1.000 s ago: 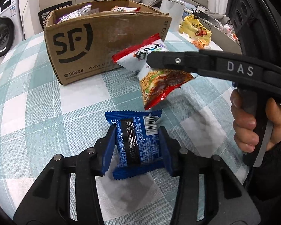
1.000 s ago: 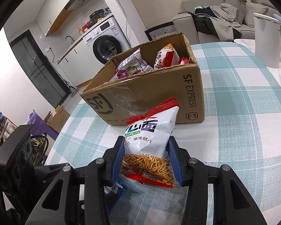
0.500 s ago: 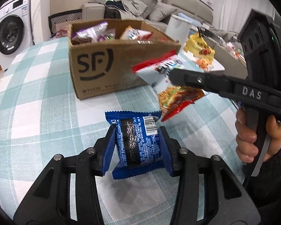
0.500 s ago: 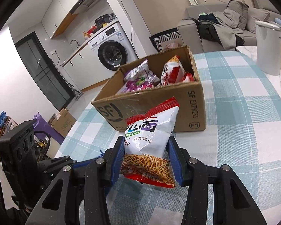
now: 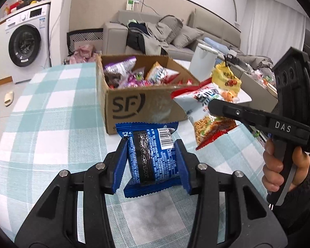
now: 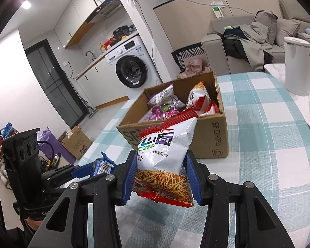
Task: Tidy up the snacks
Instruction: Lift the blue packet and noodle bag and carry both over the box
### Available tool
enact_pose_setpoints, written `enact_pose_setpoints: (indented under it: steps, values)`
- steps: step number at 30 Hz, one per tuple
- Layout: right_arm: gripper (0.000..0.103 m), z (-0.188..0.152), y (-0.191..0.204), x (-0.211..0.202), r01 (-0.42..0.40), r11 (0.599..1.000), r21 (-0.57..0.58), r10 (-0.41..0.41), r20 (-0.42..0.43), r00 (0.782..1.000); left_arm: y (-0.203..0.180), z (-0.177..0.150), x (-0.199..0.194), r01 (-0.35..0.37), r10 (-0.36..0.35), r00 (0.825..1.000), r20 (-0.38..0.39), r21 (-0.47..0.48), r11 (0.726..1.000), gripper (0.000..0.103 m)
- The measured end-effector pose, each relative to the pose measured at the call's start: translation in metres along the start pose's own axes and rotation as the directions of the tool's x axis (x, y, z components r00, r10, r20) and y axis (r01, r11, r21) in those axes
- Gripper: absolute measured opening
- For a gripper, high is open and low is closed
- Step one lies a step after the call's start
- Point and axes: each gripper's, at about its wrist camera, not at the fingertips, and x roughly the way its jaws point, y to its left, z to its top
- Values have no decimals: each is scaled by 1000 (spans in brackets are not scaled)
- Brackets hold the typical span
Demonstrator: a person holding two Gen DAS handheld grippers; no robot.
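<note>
Both packets now lifted off the desk (image 5: 51,111), my left fingers (image 5: 153,161) grip the blue packet (image 5: 152,155), my right fingers (image 6: 161,177) the noodle-snack bag (image 6: 165,157), bound for the cardboard box (image 6: 215,144).

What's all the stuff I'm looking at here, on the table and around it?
cardboard box: one, brown, open, on the table, snack packets inside
blue packet: one, blue, gripped in the left claw above the table
noodle snack bag: one, white and red, gripped in the right claw, near the box
checked tablecloth: one, teal and white, covering the table
white canister: one, white, far right of the table
yellow bag: one, yellow, beside the canister
washing machine: one, white, under the kitchen counter
sofa: one, grey, behind the table, clothes piled on it
left claw: black with blue pads
right claw: black with blue pads
hand: one, holding the right claw's handle
</note>
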Motion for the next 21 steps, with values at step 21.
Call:
enact_pose_setpoints:
  steps: [21]
  values:
    - [46,22,3,-33,8,1000,8,-9,117,993,13,46,-29,-48,49,991,124,-10,999,42]
